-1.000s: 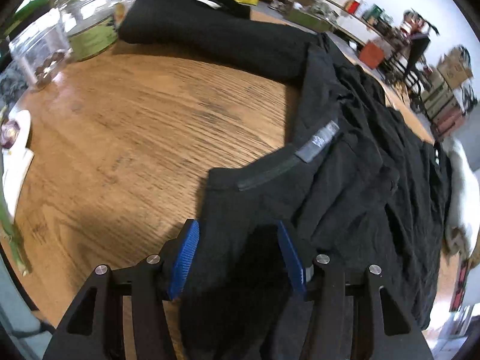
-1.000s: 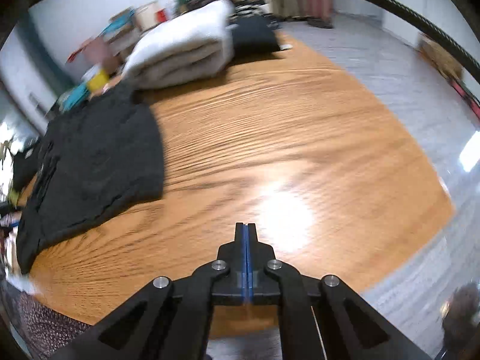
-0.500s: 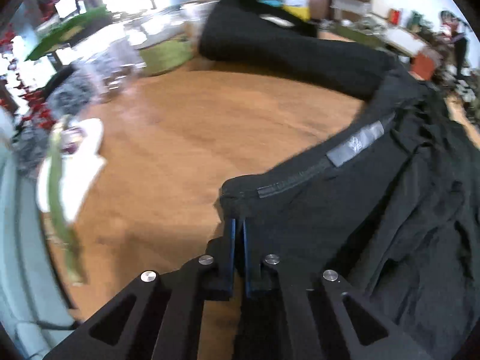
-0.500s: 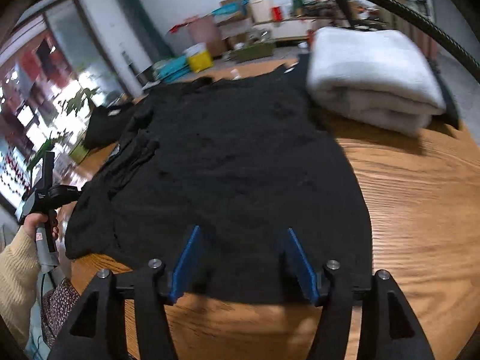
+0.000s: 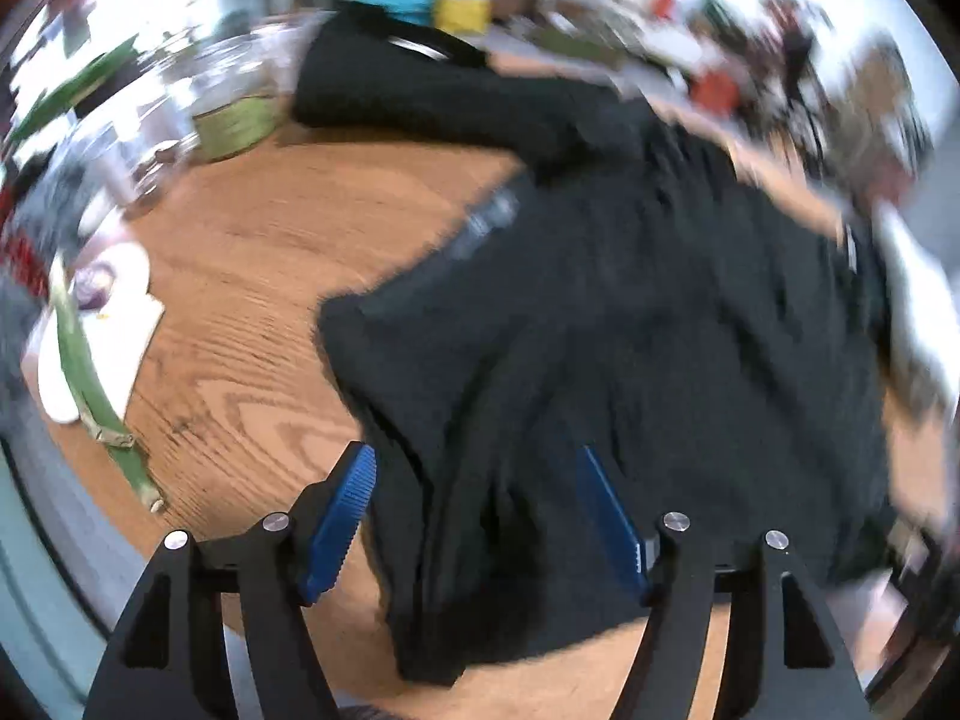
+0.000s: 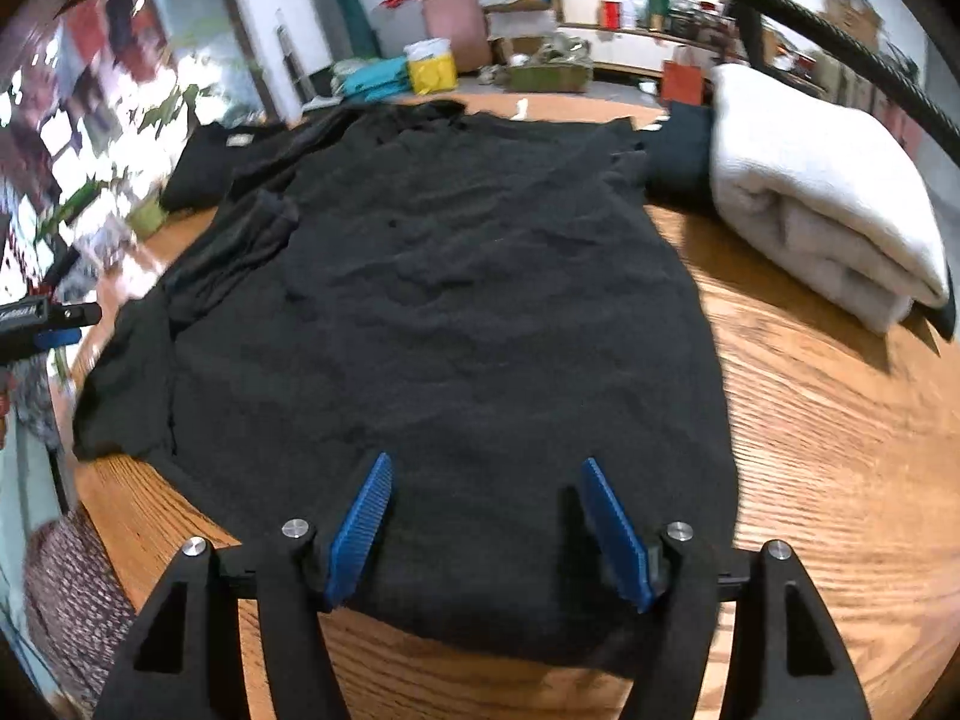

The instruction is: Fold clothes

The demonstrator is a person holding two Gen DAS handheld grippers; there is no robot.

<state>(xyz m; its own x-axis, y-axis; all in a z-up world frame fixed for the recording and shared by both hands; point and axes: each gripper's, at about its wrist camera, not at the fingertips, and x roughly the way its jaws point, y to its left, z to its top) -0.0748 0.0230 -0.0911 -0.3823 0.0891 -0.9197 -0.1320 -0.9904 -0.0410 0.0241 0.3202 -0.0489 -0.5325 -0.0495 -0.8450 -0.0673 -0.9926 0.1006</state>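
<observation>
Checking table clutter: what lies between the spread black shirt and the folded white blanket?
Bare wood table separates black shirt and folded white blanket nearside, in the right wrist view.

Cluttered home room: round wooden table (image 6: 828,420) with folded white blanket (image 6: 816,192), houseplants (image 6: 180,102) by a bright window, boxes (image 6: 522,6) and shelves along the wall.

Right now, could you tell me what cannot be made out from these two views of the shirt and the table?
- Left wrist view: motion blur smears the label on the black shirt; its text is unreadable.
- Left wrist view: the jars and the far clutter are blurred beyond telling.
- Right wrist view: the shirt's near hem lies behind the open right tool.
- Right wrist view: the white stack covers a dark item; its kind is unclear.
</observation>
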